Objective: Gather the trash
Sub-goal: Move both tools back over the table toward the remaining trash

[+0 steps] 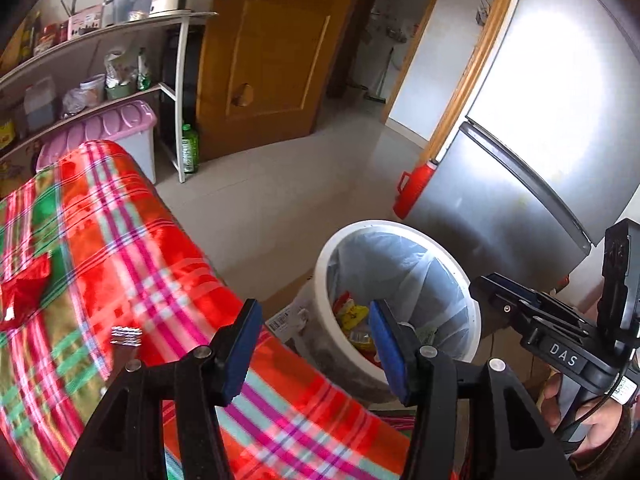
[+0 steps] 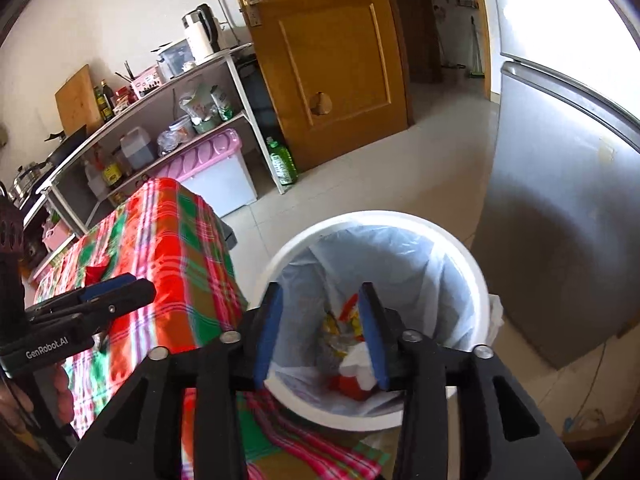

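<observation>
A white trash bin [image 2: 476,280] with a pale blue liner stands on the floor beside the table; it also shows in the left wrist view [image 1: 320,268]. Yellow, red and white wrappers [image 2: 352,364] lie at its bottom. My right gripper [image 2: 322,332] is open and empty, directly above the bin's mouth. My left gripper [image 1: 314,348] is open and empty, over the table edge beside the bin. A red wrapper [image 1: 22,292] and a small silver foil piece [image 1: 126,336] lie on the red plaid tablecloth [image 1: 140,248].
A silver fridge [image 2: 560,220] stands right of the bin, with a red thermos [image 1: 414,188] beside it. A shelf rack [image 2: 160,120] with bottles, a kettle and a pink-lidded box [image 2: 212,164] stands at the back. A wooden door [image 2: 328,60] is open.
</observation>
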A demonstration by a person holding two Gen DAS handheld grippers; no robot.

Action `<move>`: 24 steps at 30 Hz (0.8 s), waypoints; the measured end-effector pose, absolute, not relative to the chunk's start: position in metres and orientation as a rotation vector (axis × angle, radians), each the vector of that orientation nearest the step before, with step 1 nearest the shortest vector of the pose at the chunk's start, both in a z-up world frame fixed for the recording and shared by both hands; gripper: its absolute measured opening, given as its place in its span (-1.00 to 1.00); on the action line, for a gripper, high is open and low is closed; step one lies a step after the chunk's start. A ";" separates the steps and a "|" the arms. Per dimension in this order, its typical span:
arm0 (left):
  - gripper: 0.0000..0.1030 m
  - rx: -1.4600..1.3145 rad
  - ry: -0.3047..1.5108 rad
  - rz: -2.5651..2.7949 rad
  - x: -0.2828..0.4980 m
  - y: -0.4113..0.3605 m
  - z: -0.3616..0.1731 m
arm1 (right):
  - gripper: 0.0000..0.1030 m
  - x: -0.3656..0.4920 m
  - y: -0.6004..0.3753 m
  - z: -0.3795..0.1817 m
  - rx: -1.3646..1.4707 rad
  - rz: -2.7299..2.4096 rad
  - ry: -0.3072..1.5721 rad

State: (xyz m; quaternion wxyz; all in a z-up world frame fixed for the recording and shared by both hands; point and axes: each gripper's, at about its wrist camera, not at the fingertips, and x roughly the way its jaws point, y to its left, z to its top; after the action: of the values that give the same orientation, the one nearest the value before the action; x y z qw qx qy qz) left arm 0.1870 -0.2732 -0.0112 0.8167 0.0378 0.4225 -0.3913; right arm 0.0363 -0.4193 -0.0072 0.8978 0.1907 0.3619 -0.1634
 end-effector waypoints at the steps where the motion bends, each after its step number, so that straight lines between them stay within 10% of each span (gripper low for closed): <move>1: 0.07 0.077 0.894 -0.829 0.187 -0.268 -0.010 | -0.10 0.038 -0.415 -0.006 0.391 -0.333 0.746; 24: 0.22 0.007 0.815 -0.561 0.223 -0.106 0.004 | 0.11 0.119 -0.268 -0.011 0.268 -0.105 0.807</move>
State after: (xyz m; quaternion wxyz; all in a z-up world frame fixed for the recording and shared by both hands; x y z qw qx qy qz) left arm 0.2234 -0.1061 0.0042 0.8801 0.0032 0.3912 -0.2691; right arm 0.1195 -0.2684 -0.0111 0.9096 0.1299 0.3915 -0.0510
